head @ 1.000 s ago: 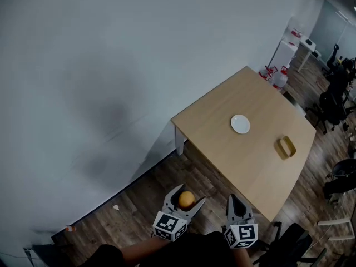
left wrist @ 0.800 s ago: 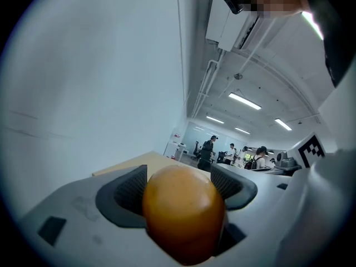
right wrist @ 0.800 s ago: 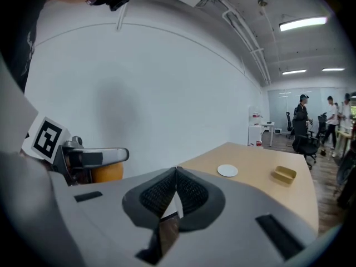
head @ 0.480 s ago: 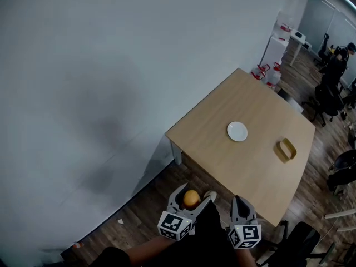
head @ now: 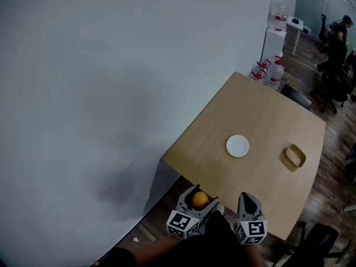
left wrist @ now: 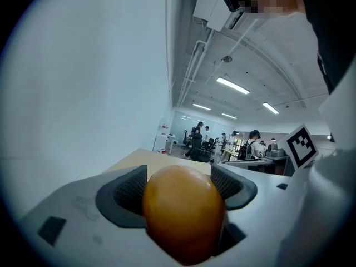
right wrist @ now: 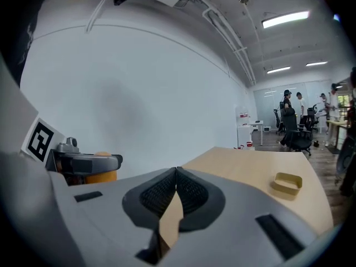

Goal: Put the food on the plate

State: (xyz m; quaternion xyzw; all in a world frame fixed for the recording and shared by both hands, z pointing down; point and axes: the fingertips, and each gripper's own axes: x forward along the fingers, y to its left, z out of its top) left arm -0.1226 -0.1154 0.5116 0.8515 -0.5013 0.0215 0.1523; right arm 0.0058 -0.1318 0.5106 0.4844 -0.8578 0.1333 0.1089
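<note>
Orange-skinned and smooth, the fruit (left wrist: 183, 213) sits clamped between the dark ribbed pads of the left gripper (head: 200, 196). It is carried low in front of the person, at about the near edge of the pale wooden table (head: 261, 115). I'd guess it is pinched across its middle so it won't roll out on the way over. The white plate (head: 237, 146) it's meant for lies bare near the middle of the tabletop, well apart from the fruit. The right gripper (head: 246, 197) rides alongside with its jaws pressed together on nothing, likely just kept out of the way. A tan oblong dish (head: 294, 156) sits to the plate's right. I can read no writing anywhere: each gripper's cube (head: 182, 224) shows only black-and-white square markers, and anything printed on the water jugs (head: 272, 71) by the wall is too small.
</note>
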